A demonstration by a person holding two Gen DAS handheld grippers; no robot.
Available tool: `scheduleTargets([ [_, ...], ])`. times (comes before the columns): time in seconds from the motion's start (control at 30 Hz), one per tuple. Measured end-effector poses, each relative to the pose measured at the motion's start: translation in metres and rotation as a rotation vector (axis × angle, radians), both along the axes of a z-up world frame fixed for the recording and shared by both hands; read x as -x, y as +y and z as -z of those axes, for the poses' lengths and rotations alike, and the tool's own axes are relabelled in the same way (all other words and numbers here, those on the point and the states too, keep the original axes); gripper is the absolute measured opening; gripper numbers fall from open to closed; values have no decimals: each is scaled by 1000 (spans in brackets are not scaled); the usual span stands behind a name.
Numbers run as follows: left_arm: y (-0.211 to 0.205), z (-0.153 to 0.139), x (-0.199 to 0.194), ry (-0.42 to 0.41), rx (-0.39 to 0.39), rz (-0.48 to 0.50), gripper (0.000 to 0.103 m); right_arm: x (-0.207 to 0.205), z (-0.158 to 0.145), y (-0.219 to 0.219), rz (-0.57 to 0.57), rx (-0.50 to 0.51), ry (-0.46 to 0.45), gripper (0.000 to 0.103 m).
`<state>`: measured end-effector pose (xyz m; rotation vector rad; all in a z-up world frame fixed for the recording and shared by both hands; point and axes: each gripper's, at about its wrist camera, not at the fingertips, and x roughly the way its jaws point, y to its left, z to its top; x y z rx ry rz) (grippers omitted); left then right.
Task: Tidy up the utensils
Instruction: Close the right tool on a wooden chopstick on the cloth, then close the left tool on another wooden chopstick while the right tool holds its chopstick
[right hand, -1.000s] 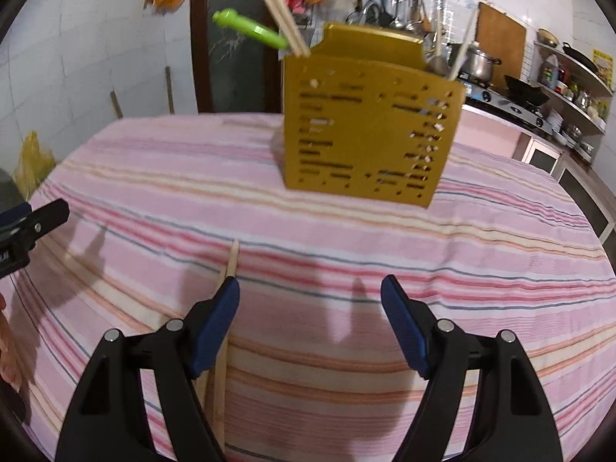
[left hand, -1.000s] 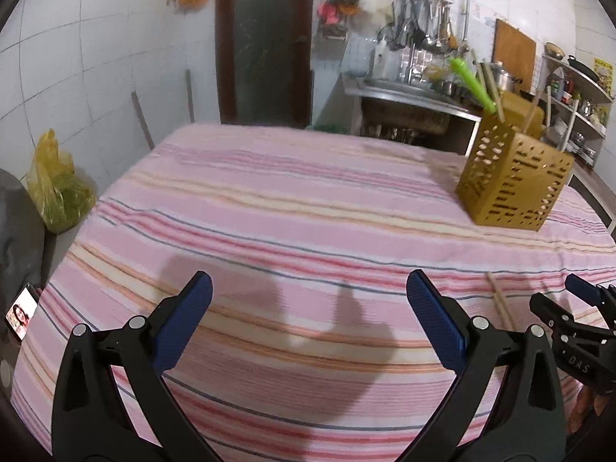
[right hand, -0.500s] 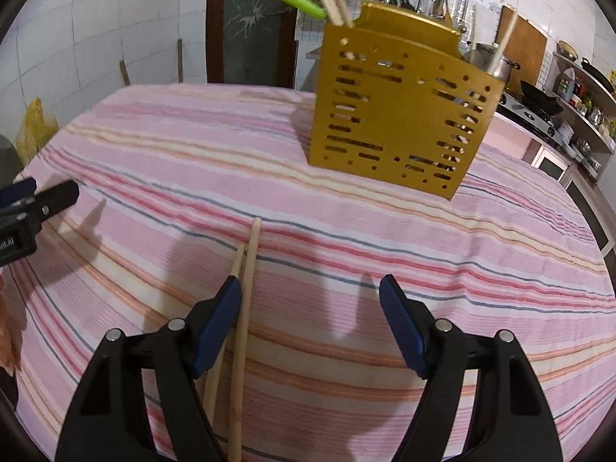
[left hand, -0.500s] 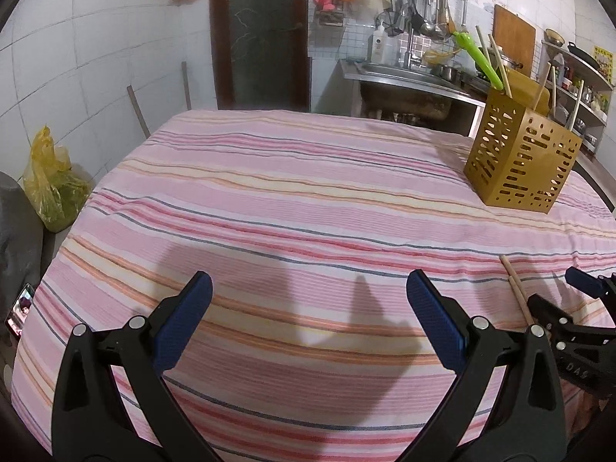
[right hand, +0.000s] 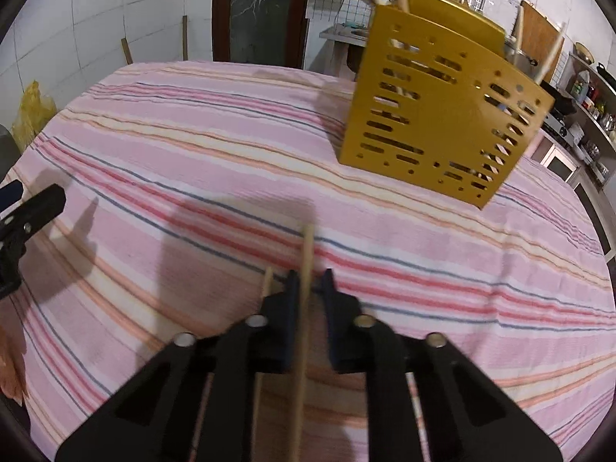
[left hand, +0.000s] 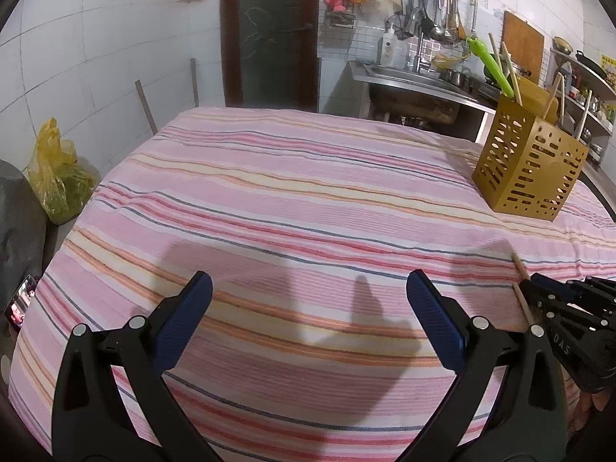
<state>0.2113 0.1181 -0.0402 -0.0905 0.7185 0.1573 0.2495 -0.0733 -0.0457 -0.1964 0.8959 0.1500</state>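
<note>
- A tiled kitchen is shown, with a sink counter (left hand: 419, 84) and hanging utensils at the back; the foreground is filled by a table under a pink striped cloth (left hand: 292, 200).
- A gold perforated utensil holder (right hand: 442, 115) is seen standing upright on the cloth toward the far right side. A green-handled utensil (left hand: 491, 65) and several wooden chopsticks are held in it, leaning out of the top.
- The right gripper (right hand: 311, 283) is seen pressed down near the cloth with its jaws drawn nearly together, clenched on a wooden chopstick (right hand: 304, 308) that runs between the pads and projects forward toward the holder.
- A second chopstick (right hand: 265, 288) is seen lying just beside the left pad, outside the jaws; whether it touches the pad cannot be told.
- The left gripper (left hand: 308, 323) is held above the near part of the cloth with its blue pads (left hand: 181, 323) spread wide and nothing between them.
- In the left wrist view, the right gripper is seen at the right edge, well apart from the holder.
- A yellow plastic bag (left hand: 57, 177) is seen against the left wall.
</note>
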Motion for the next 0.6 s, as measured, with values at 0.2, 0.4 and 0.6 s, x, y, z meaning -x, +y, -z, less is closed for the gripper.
scheduleTargets([
  [0.2,-11,-3,1,1,-56,0,98,-2,-3,-9,8,-23,-8,6],
  [0.4,-42,-10,6,7,-89,56,98,4,-5,-69,113,-83,-3,6],
  [0.6,-80,-18,8,29,-18,115,98,17,-8,-135,225,-137,-6,6],
])
